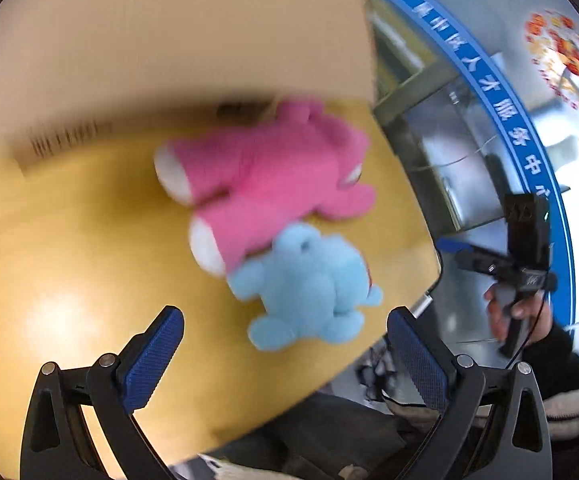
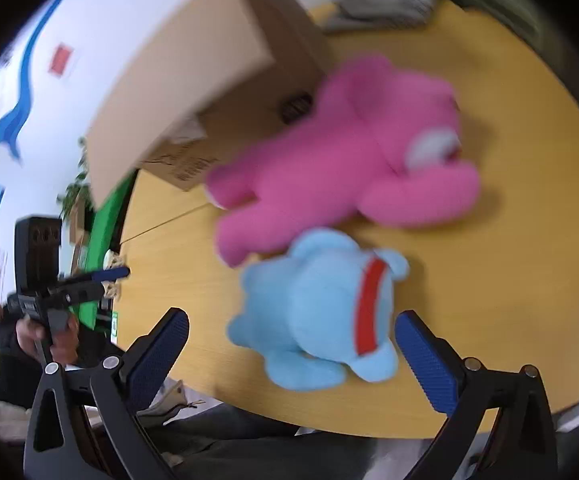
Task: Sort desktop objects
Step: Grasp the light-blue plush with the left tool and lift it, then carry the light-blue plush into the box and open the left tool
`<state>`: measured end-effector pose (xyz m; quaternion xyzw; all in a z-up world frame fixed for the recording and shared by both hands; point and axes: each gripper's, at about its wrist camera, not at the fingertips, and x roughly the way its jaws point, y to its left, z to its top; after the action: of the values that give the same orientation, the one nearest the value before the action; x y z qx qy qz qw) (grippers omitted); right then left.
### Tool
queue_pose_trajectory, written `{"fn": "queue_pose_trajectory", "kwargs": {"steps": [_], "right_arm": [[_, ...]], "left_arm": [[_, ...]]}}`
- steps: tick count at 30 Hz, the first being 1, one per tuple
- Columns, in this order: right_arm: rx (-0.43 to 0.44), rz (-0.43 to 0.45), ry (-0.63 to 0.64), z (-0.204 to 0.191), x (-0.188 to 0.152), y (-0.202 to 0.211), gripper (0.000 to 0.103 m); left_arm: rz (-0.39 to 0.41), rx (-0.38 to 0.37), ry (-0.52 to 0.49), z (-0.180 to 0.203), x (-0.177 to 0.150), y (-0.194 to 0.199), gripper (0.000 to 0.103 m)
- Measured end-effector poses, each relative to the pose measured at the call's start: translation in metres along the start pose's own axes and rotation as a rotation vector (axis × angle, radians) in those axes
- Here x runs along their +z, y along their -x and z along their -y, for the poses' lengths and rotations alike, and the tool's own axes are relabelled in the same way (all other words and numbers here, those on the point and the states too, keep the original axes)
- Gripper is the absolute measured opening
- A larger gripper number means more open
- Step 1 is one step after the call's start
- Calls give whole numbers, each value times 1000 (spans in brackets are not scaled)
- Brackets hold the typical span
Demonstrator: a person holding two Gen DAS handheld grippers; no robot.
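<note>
A light blue plush toy (image 1: 309, 292) lies on the yellow wooden table (image 1: 89, 240), touching a pink plush toy (image 1: 273, 176) just beyond it. My left gripper (image 1: 285, 328) is open and empty, just short of the blue toy. In the right wrist view the blue toy (image 2: 317, 312), with a red band, lies between and just ahead of the open fingers of my right gripper (image 2: 291, 330). The pink toy (image 2: 353, 160) lies behind it. Each gripper shows in the other's view: the right one (image 1: 449, 246) off the table's edge, the left one (image 2: 115, 272) likewise.
A large cardboard box (image 1: 169, 48) stands on the table behind the toys; it also shows in the right wrist view (image 2: 193, 68). The table edge (image 1: 429, 288) is close to the right of the blue toy. A grey object (image 2: 381, 8) lies at the table's far side.
</note>
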<state>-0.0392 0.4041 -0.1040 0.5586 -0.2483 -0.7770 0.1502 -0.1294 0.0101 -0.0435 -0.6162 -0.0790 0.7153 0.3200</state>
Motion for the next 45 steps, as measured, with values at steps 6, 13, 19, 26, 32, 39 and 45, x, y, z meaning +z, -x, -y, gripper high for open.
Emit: {"fn": "queue_pose_trajectory", "kwargs": {"steps": [6,13,19,26,32,39,45], "right_arm": [[15,-30,-128,46,-23,-38,103],[-18,-77,-146,59,-24,-70,103],[-76,-139,-47,55,-17,-101,102],[-3,-216,-79,54,-20,-128,95],[-3,-236,-41,46,-39,-137,93],[-1,-277,41,26,-56,-126,74],[50,-229,154,-43,-76,-97,70]], "left_arm": [[-69,-105,107,-9,-22,-71,103],[-162,-138,172,-20,-23,-146,102],[-166,-187,269,-33,-25,-184,102],[-158,-323,366,-42,-33,-203,98],[-150,-348,335,-27,-43,-208,77],[-174,-311,264,-11,-51,-199,63],[-131,-284,252,-12,-72,-129,61]]}}
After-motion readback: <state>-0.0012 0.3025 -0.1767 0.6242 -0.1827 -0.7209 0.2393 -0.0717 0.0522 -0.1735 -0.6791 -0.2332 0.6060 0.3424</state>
